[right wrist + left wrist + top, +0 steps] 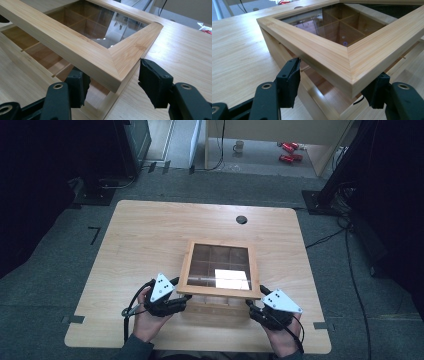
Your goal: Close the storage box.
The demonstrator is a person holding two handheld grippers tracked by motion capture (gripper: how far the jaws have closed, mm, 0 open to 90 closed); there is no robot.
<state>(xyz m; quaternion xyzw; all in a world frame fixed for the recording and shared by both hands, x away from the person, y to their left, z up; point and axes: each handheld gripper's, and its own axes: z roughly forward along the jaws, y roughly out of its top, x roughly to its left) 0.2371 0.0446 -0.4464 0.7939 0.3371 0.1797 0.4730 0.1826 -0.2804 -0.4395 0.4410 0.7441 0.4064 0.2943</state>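
Pale wooden table (150, 245), grey carpet around | glass-topped wooden lid (220, 267) raised over divided wooden box (215, 307), near centre | left gripper (175, 295), right gripper (257, 300): each clamps a near lid corner.

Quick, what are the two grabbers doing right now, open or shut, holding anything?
Left gripper: jaws around a near corner of the glass-topped wooden lid; grip cannot be told.
Right gripper: jaws around the lid's other near corner; grip cannot be told.

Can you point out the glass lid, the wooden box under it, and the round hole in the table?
glass lid (329, 53), left gripper view, on its wooden frame's near rail.
wooden box (22, 37), right gripper view, on an open compartment's floor.
round hole (241, 219), high view, on its dark middle.
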